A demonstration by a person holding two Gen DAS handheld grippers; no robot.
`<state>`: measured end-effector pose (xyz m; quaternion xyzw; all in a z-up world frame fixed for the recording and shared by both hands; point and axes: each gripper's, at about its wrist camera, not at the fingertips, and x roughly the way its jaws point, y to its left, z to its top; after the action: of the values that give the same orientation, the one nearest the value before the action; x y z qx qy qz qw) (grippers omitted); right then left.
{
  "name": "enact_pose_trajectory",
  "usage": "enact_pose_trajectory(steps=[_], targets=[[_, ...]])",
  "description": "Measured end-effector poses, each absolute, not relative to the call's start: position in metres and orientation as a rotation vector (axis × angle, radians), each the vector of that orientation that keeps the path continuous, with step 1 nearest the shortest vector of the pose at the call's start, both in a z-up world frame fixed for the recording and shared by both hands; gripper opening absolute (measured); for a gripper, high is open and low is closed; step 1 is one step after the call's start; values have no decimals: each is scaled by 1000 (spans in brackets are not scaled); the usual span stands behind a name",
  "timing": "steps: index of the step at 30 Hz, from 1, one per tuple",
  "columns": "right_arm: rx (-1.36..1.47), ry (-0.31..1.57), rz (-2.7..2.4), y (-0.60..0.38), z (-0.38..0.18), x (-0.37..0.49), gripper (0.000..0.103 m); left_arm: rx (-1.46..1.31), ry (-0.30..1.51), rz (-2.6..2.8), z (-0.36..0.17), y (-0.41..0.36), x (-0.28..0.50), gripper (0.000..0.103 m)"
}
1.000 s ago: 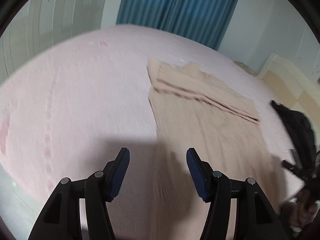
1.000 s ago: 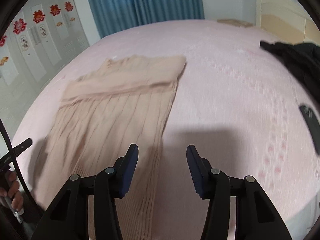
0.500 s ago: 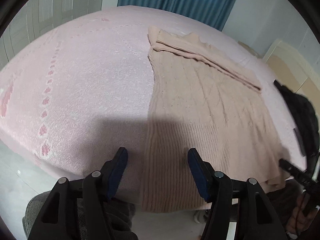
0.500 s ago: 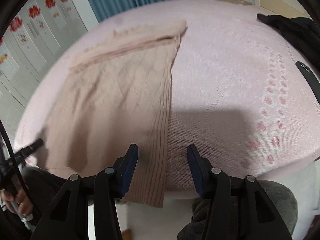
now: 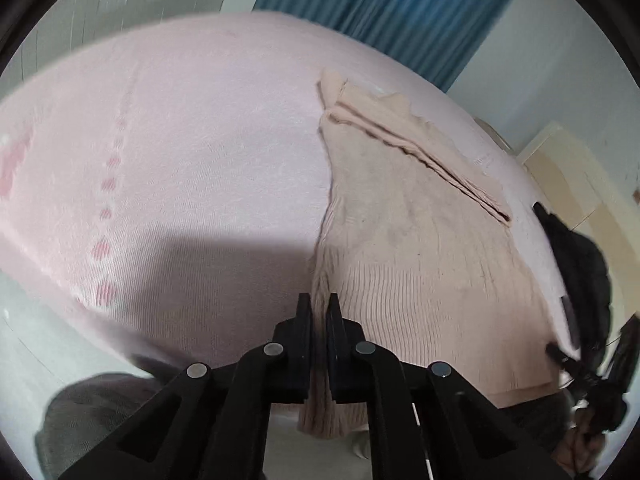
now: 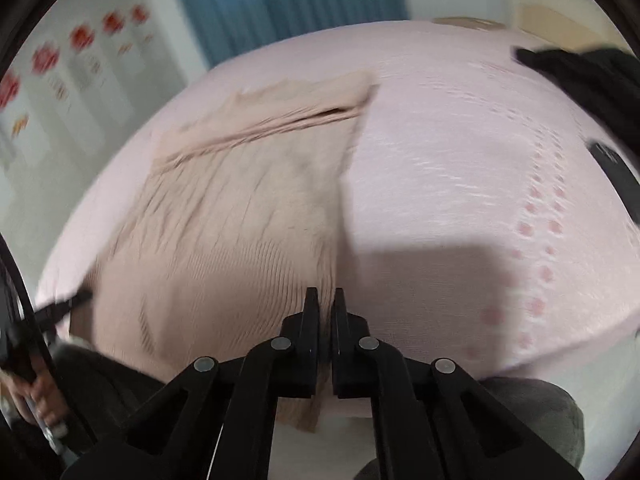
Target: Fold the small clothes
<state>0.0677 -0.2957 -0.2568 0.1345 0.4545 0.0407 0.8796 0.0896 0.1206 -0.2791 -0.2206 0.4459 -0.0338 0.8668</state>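
Knitwear at the bed's edge: left gripper (image 5: pixel 318 308) and right gripper (image 6: pixel 326 302) each clamp a near hem corner of the beige sweater (image 5: pixel 420 248), which stretches ahead of them; blur suggests shallow bites, so lifting could slip a corner loose.

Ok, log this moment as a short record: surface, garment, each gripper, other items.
surface: pink bedspread
garment: beige knit sweater, flat, far end folded over, ribbed hem hanging off the near bed edge
left gripper: shut on the hem's left corner
right gripper: shut on the hem's right corner
other items: black clothing beside the sweater; blue curtain behind the bed
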Motion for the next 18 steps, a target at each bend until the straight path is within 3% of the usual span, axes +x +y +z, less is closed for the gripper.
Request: enact_pose_trajectory(steps=[7,13,18], targets=[[168,984,75,-276,-263,73,7,-477,976,-126,-283,120,85,10],[227,1011,128,-283,-265,61,22,-495,990,-162,-285,117,73,17],[246,1011,154,-282,-264,47,31,-486,994,-187,-284,111,64,31]])
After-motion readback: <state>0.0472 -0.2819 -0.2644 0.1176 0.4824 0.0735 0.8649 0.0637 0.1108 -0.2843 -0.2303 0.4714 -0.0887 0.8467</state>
